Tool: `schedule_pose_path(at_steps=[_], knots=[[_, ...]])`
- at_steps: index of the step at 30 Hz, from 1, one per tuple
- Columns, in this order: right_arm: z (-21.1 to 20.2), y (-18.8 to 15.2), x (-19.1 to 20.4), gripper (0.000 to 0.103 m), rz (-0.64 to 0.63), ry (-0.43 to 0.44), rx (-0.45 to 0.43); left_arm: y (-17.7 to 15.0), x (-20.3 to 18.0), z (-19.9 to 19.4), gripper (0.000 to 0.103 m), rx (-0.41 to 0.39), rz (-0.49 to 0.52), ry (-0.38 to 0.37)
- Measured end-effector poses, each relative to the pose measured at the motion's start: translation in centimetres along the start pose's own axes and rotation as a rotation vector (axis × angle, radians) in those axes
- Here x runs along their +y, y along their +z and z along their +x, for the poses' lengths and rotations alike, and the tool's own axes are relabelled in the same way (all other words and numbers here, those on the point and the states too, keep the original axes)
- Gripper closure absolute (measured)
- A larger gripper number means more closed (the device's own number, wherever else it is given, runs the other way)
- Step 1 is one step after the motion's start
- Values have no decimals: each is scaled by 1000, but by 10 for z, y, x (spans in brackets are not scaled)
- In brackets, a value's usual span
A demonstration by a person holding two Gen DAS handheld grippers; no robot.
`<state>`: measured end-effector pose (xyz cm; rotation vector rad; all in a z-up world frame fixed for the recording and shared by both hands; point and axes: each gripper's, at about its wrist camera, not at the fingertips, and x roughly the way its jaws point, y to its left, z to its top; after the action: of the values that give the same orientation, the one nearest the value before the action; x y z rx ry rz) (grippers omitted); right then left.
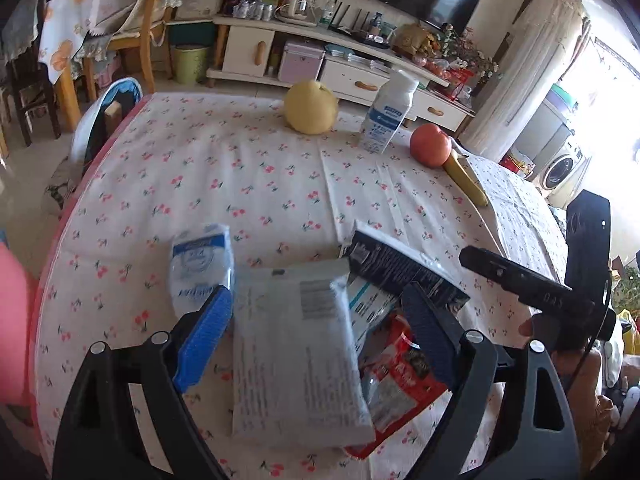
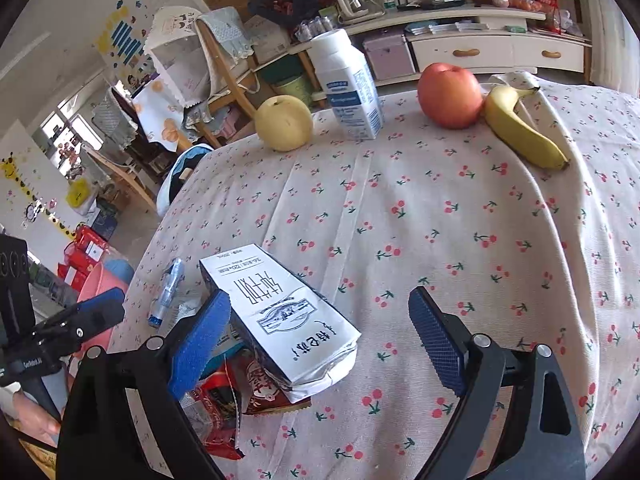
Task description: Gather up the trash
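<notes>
Trash is piled at lower centre: a flattened milk carton (image 2: 280,316) over a red snack wrapper (image 2: 224,404). Both the left gripper (image 1: 316,336) and right gripper (image 2: 320,336) are spread wide, nothing clamped. The carton looks light and crushable, so it's probably best pinched across its narrow sides.

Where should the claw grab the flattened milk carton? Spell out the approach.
Take the flattened milk carton across its narrow width at the free crushed end, from above. It lies tilted on the red wrappers, and the open right claw already straddles it.
</notes>
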<state>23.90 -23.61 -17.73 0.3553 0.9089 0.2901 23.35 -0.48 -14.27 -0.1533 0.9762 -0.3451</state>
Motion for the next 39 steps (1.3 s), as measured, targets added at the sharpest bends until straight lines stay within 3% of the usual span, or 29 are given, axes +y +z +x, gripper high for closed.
schedule_pose_path(at_steps=[7,16,26,30,36,39], knots=[[-13,-5,23,13,-72,48,-13,-41,12,32,15,97,-117,-42],[-11,-25,26,13,-26,134,68,-41,14,45,11,56,-118,-16],[-9,-63,15,14,102,159,139,-48,17,46,8,-5,-86,-89],[-7,-82,20,20,121,163,153,-52,21,43,15,-22,-75,-97],[-11,-99,32,29,140,185,87,-55,30,40,23,-42,-81,-127],[-9,-104,41,41,148,205,74,-57,33,38,24,-47,-84,-147]])
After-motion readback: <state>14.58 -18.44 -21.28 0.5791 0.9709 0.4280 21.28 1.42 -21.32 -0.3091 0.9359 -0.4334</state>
